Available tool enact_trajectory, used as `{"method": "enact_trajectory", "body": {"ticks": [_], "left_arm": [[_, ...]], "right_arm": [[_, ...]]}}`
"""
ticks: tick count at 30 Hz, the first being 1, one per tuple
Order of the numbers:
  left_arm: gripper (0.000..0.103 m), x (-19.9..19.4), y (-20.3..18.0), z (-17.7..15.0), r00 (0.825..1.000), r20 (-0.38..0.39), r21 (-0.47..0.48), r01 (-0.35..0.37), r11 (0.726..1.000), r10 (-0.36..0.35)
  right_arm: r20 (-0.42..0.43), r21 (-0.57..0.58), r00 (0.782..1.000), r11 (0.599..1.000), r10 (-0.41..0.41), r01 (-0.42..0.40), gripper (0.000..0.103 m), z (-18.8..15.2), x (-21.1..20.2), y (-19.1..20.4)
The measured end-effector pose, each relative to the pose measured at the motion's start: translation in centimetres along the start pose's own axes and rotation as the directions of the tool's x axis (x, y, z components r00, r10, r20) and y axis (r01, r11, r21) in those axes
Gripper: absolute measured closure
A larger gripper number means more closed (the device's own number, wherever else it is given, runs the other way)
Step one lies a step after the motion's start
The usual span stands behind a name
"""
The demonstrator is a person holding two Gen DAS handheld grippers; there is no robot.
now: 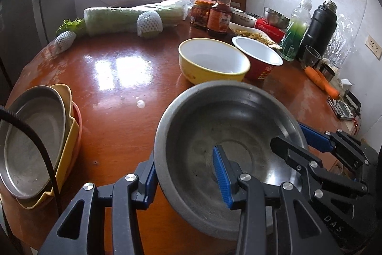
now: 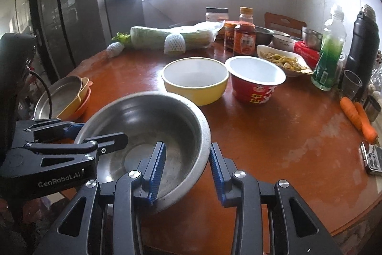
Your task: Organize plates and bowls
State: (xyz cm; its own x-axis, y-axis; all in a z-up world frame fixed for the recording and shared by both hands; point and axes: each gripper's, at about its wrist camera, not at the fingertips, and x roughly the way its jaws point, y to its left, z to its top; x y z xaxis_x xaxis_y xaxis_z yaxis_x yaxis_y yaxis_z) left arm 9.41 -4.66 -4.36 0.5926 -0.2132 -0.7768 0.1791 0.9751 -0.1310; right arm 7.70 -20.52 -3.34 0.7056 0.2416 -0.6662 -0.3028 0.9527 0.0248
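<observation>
Both tools grip the steel bowl (image 1: 229,154) by its rim — the left tool (image 1: 188,179) on one side, the right tool (image 2: 187,173) opposite — just above the desk (image 2: 274,135). Best kept level, then nested squarely into the yellow bowl (image 2: 194,79) — probably the target.

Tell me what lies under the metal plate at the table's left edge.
Under the metal plate sits a yellow dish, and beneath that an orange one shows only at its rim. Whether anything else lies lower in the stack is covered.
</observation>
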Motion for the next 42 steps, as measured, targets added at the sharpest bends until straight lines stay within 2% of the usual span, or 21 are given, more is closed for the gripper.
{"method": "enact_trajectory", "body": {"ticks": [14,27,42], "left_arm": [[0.061,0.8,0.3,0.0,1.0,-0.01,-0.001,-0.017,1.0,0.017],[0.06,0.8,-0.2,-0.1,0.999,0.002,0.045,-0.044,0.998,0.044],[0.057,0.3,0.2,-0.2,0.999,0.015,0.041,-0.042,0.998,0.041]], "right_arm": [[-0.02,0.008,1.0,1.0,0.017,-0.017,0.064,-0.3,1.1,0.1],[-0.017,0.014,1.0,1.0,0.023,-0.023,0.063,-0.6,1.3,-0.2],[-0.019,0.037,0.999,0.999,0.038,-0.038,0.061,-0.5,1.3,-0.3]]}}
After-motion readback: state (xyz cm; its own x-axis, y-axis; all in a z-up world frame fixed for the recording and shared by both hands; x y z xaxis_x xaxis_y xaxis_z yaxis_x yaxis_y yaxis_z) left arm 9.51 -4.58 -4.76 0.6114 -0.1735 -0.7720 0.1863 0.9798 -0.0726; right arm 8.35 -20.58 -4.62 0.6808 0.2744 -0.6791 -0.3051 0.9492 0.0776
